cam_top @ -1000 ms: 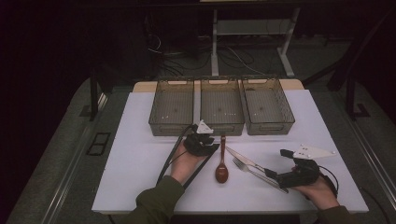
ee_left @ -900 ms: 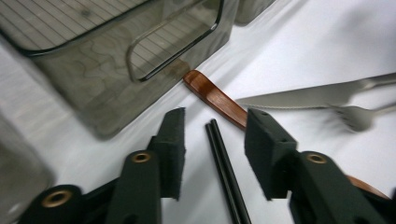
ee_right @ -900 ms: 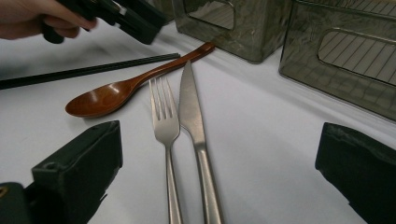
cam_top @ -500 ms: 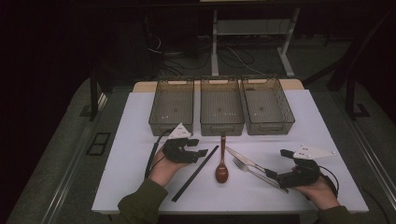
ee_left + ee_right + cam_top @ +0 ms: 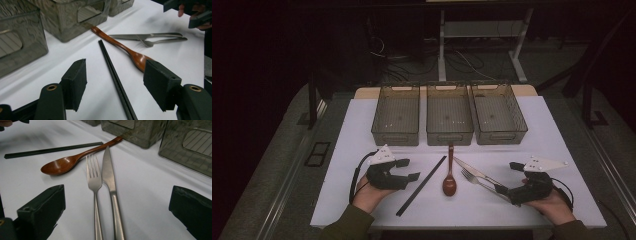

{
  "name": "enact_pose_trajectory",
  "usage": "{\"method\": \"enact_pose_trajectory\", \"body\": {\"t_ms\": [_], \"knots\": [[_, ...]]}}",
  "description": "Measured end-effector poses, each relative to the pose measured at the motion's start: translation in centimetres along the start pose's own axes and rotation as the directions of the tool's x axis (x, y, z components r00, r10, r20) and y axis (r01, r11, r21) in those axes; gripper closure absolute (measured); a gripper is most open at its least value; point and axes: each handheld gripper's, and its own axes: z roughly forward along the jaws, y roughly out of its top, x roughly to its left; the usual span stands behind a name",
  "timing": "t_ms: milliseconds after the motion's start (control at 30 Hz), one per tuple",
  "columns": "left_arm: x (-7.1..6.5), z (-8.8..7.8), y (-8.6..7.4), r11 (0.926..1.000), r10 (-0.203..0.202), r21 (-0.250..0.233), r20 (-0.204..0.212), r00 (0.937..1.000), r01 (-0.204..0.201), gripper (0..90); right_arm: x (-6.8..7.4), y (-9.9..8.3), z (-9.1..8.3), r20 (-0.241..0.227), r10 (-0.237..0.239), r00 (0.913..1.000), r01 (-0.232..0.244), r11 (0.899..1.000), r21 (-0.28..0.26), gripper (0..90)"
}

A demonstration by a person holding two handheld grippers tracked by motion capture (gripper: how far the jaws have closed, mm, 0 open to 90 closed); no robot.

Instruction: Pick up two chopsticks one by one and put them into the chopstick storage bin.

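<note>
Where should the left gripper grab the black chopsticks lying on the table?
Take the chopsticks near the middle, coming straight down with one pad on each long side. They lie flat, thin and paired, so a crosswise pinch holds both; the open left gripper already straddles them.

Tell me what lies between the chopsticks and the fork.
The wooden spoon lies between the chopsticks and the fork, clear in the high view.

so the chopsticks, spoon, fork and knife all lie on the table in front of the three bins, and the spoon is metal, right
Not quite: the spoon is brown wood, as the right gripper view shows. The rest holds: the chopsticks, spoon, fork and knife lie on the table in front of the three bins.
</note>
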Motion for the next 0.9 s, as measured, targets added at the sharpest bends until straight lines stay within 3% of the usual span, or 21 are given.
{"method": "enact_pose_trajectory", "body": {"t_ms": [267,433,500,900], "knots": [[-1.0,-0.9,-1.3,0.9996,0.005,0.029,0.002,1.0,-0.005,38.7,-0.2,-0.2,0.2,0.012,-0.017,0.9998,0.017,1.0,0.017,0.2],[-1.4,-1.0,-2.0,0.9984,0.006,0.056,-0.001,1.0,-0.006,49.5,-0.1,-0.3,0.3,0.015,-0.02,0.9997,0.02,1.0,0.024,0.2],[-1.4,-0.9,-2.2,0.9973,-0.004,0.073,0.005,1.0,0.004,56.5,-0.1,-0.3,0.3,0.017,-0.024,0.9996,0.023,0.999,0.026,0.2],[-1.2,0.7,-2.9,0.9875,-0.007,0.157,0.034,0.9994,0.001,69.7,0.0,-0.4,0.4,0.02,-0.026,0.9995,0.025,0.999,0.036,0.2]]}}
